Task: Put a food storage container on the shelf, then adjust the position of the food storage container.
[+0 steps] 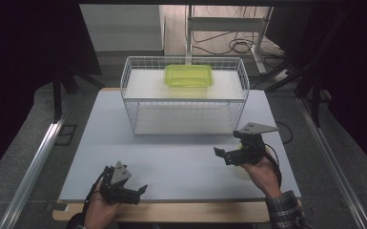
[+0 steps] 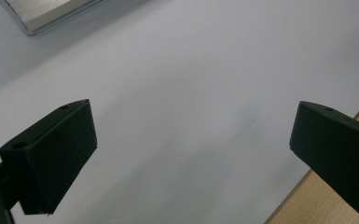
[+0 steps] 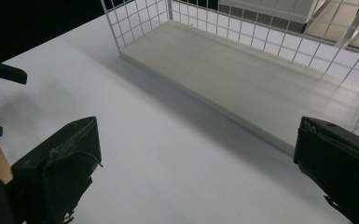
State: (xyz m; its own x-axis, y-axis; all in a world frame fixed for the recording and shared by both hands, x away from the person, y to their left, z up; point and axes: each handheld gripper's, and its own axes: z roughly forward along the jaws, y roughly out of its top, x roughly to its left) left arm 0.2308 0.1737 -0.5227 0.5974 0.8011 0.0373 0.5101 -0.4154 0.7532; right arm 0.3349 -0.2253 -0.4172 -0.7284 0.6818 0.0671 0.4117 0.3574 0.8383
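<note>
Both grippers hovering over white table point(image 1: 181, 157), nothing held. Left gripper point(image 1: 142, 191) near front edge, jaws spread wide, only bare tabletop between them; wood edge strip point(image 2: 326, 196) just under its right jaw. Right gripper point(image 1: 219, 153) jaws also wide apart, empty, pointing toward wire rack point(image 1: 183, 95) just ahead of fingertips. Rack's lower shelf point(image 3: 261, 88) sits beyond and between right jaws. Green container point(image 1: 189, 76) up on rack's top shelf, well apart from both grippers, past right fingertips. Left gripper's jaw tips point(image 3: 9, 72) also visible off to left of right jaws.
</note>
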